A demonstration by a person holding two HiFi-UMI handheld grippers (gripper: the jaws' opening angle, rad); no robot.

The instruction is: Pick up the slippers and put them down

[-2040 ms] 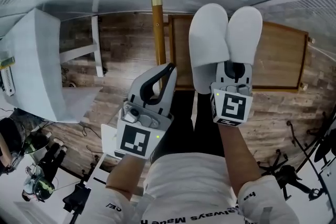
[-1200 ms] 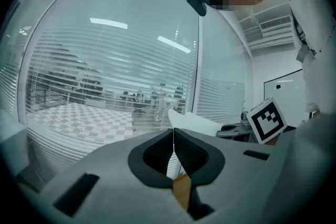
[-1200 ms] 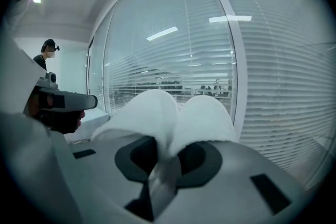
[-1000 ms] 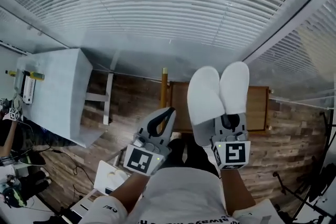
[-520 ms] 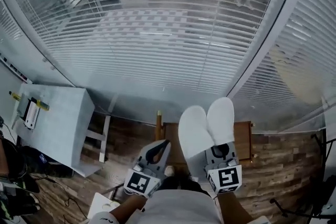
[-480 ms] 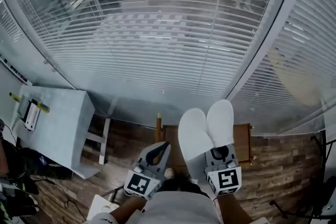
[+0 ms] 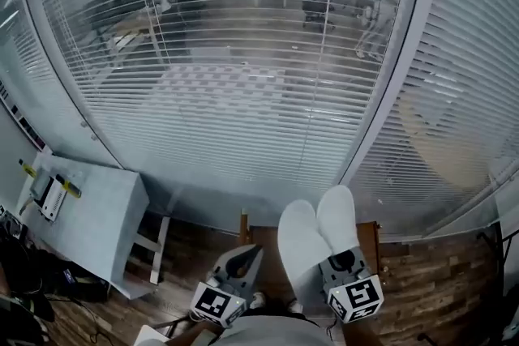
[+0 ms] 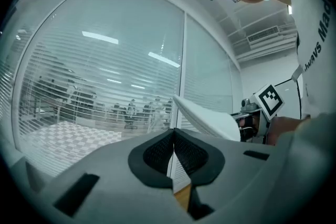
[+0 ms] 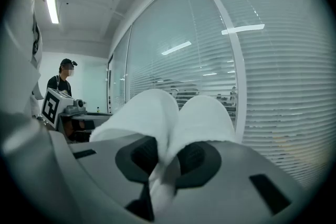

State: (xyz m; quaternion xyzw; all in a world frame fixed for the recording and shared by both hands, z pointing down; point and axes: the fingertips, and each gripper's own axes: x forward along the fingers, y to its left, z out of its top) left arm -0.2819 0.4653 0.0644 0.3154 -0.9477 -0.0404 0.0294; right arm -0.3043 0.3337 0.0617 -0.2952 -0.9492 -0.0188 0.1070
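Two white slippers (image 7: 312, 243) are pressed sole to sole and point away from me toward the window. My right gripper (image 7: 345, 262) is shut on their heel ends. In the right gripper view the slippers (image 9: 173, 118) stick out between the dark pads (image 9: 137, 156), and the right gripper (image 9: 167, 152) has just been closing a little tighter on them. My left gripper (image 7: 258, 249) hangs to the left of the slippers and holds nothing. In the left gripper view its tips (image 8: 174, 134) meet, so it is shut, and the slippers (image 8: 207, 118) show at the right.
A glass wall with horizontal blinds (image 7: 243, 93) fills most of the head view. Below lie a wooden floor (image 7: 438, 288), a low wooden platform (image 7: 369, 235) under the slippers and a pale grey desk (image 7: 89, 215) at the left. A person (image 9: 63, 78) stands far left.
Both grippers have risen with the slippers still in the right one. The head view has tilted up from the floor to the blinds. The left gripper stays shut and empty.
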